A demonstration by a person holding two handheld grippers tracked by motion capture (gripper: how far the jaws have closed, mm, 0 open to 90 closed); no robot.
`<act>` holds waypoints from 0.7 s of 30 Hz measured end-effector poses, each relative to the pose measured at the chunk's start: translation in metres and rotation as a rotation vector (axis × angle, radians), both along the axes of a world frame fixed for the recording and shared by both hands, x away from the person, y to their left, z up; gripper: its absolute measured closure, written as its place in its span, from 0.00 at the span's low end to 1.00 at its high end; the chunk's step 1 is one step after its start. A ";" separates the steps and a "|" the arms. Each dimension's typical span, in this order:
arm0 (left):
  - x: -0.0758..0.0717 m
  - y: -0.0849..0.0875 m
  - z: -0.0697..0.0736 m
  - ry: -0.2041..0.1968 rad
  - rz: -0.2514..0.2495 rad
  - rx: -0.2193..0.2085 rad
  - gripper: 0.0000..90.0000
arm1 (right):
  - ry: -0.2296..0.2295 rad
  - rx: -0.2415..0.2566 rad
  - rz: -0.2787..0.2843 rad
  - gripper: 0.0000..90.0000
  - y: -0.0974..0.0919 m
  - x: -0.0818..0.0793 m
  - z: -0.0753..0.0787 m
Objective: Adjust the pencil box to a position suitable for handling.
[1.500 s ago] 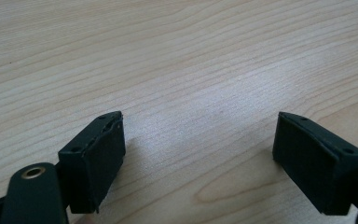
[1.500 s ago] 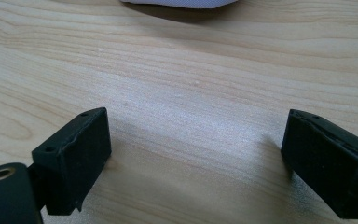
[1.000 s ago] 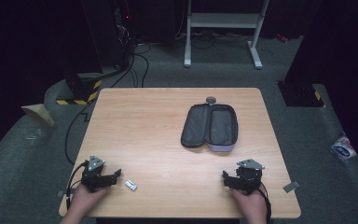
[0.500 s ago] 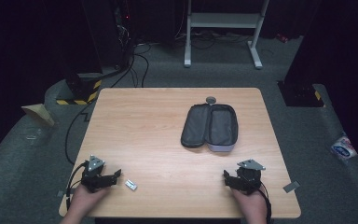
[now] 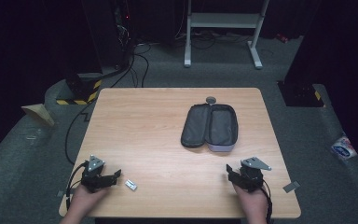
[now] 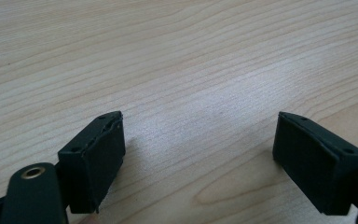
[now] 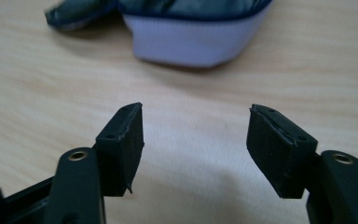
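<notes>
Pale wood-grain table (image 5: 158, 126) carries a soft grey zip case (image 5: 209, 126), unzipped flat, beyond the right gripper (image 7: 196, 135), whose empty jaws have just been narrowing; left gripper (image 6: 200, 149) rests low, jaws apart, empty

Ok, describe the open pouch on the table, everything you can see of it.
The pouch is a soft, oblong case that looks like dark grey fabric, unzipped and spread open with its two halves side by side, insides facing up and seemingly empty. A pale lilac-white outer shell shows along its near edge, clearer in the right gripper view, with a dark zip line around the rim. It lies flat on the wooden table, right of centre. A small round grey object sits at its far end. Nothing grips it.
</notes>
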State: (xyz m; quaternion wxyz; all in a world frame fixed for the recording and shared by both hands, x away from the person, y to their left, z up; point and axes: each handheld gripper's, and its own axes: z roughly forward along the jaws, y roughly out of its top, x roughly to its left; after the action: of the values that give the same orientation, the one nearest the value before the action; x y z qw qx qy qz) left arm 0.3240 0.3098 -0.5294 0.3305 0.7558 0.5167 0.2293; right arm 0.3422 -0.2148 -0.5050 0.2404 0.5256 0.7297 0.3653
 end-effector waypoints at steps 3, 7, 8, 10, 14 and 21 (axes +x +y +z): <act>0.000 0.000 0.000 0.000 0.000 0.001 0.19 | -0.020 0.031 -0.005 0.42 0.002 0.005 0.011; 0.000 0.000 0.000 -0.002 -0.002 -0.001 0.19 | -0.049 0.030 -0.020 0.44 0.003 0.020 0.024; 0.000 0.000 0.000 -0.002 -0.002 -0.002 0.19 | -0.056 0.031 -0.024 0.45 0.003 0.025 0.027; 0.000 0.001 0.000 -0.001 -0.007 0.002 0.19 | -0.057 0.024 -0.034 0.46 0.004 0.037 0.031; 0.001 0.001 0.000 -0.001 -0.010 0.001 0.20 | -0.038 0.002 -0.054 0.46 0.005 0.065 0.036; 0.000 0.001 0.000 -0.003 -0.009 -0.004 0.20 | 0.004 -0.034 -0.089 0.47 0.008 0.097 0.036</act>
State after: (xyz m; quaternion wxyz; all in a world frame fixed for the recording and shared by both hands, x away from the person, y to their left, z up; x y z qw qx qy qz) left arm 0.3241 0.3103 -0.5296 0.3341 0.7571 0.5132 0.2278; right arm 0.4391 -0.2071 -0.4690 0.2641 0.5542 0.7121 0.3407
